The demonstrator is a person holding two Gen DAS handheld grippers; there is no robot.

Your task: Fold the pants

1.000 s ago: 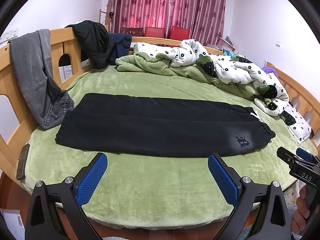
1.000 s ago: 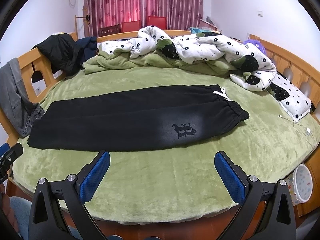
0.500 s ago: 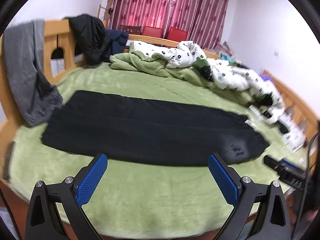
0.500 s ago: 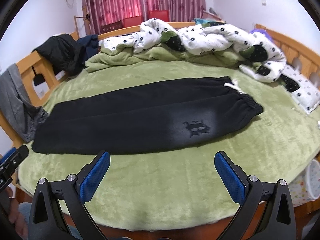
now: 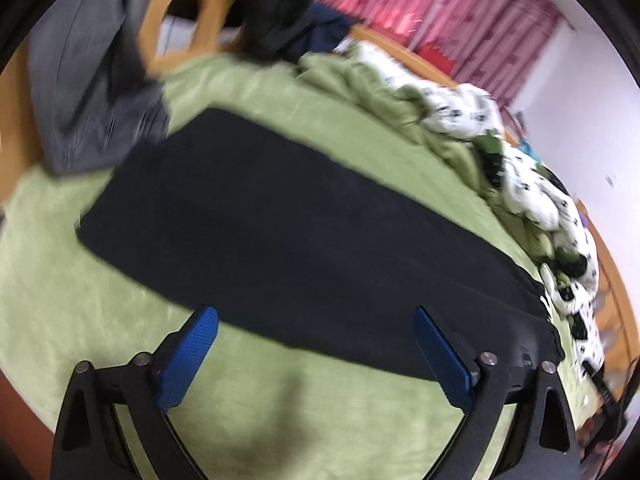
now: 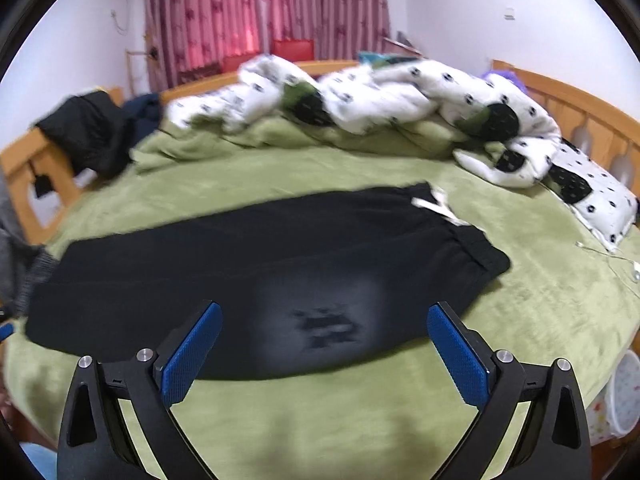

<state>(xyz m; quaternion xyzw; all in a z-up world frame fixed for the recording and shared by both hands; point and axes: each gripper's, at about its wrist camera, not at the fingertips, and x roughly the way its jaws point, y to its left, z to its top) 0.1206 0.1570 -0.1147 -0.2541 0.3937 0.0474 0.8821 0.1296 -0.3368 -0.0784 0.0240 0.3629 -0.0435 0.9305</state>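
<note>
Black pants [image 5: 304, 248] lie flat and lengthwise on the green bed cover, legs to the left, waistband to the right. In the right wrist view the pants [image 6: 280, 256] show a dark logo near the waist and a white drawstring [image 6: 438, 206]. My left gripper [image 5: 316, 320] is open and empty, its blue pads just above the pants' near edge toward the leg end. My right gripper [image 6: 324, 316] is open and empty, hovering over the near edge by the logo.
A bunched green and white spotted quilt [image 6: 380, 100] lies along the far side. Grey jeans [image 5: 92, 80] and dark jackets [image 6: 92, 136] hang on the wooden bed rail [image 6: 580, 108]. A spotted pillow [image 6: 596, 200] and a white cable [image 6: 612, 256] lie at the right.
Both grippers have moved forward and down toward the pants' near edge. The left view has tilted and swung toward the leg end. Both stay open.
</note>
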